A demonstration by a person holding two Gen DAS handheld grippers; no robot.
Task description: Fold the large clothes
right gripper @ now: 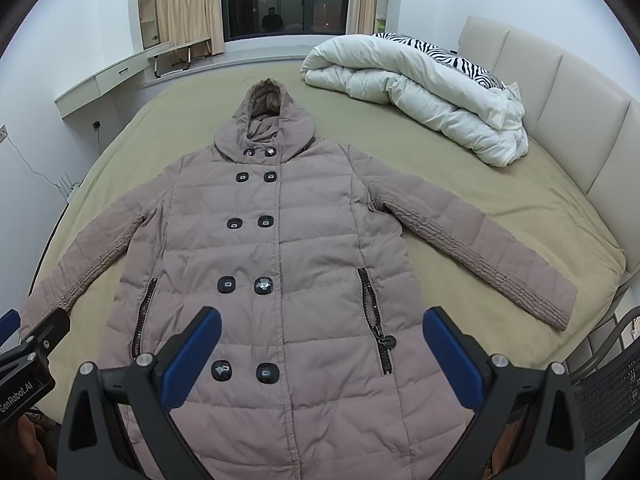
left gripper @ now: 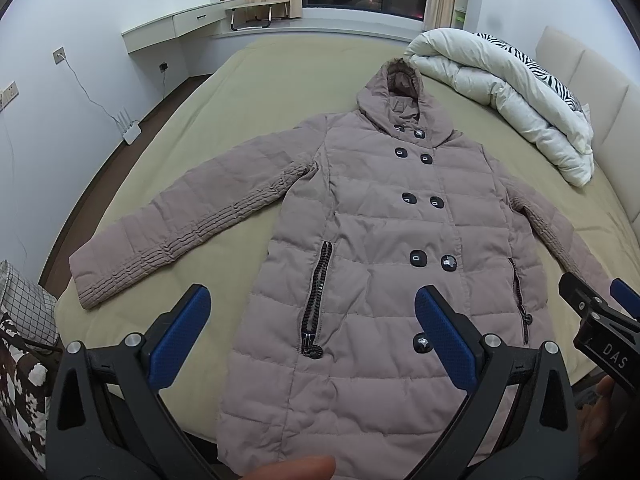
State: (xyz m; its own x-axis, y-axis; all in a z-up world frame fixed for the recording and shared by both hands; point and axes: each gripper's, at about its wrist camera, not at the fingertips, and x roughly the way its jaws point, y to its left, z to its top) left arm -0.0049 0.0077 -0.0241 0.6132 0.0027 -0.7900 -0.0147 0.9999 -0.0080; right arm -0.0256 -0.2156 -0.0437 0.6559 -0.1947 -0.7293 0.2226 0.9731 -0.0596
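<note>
A long pink-beige quilted coat (left gripper: 372, 240) lies flat and face up on the bed (left gripper: 192, 152), hood toward the window, both sleeves spread out to the sides. The left gripper (left gripper: 312, 312) hangs above the lower hem with its jaws wide apart, holding nothing. The right gripper (right gripper: 322, 332) is also spread open and empty, over the lower front of the coat.

The left wrist view shows the whole left sleeve, a white router (left gripper: 130, 130) on the floor and a checked bag (left gripper: 28, 308). Only the right wrist view shows the right sleeve to its cuff and a mesh chair (right gripper: 608, 380). A rolled white duvet (right gripper: 420, 92) lies near the headboard.
</note>
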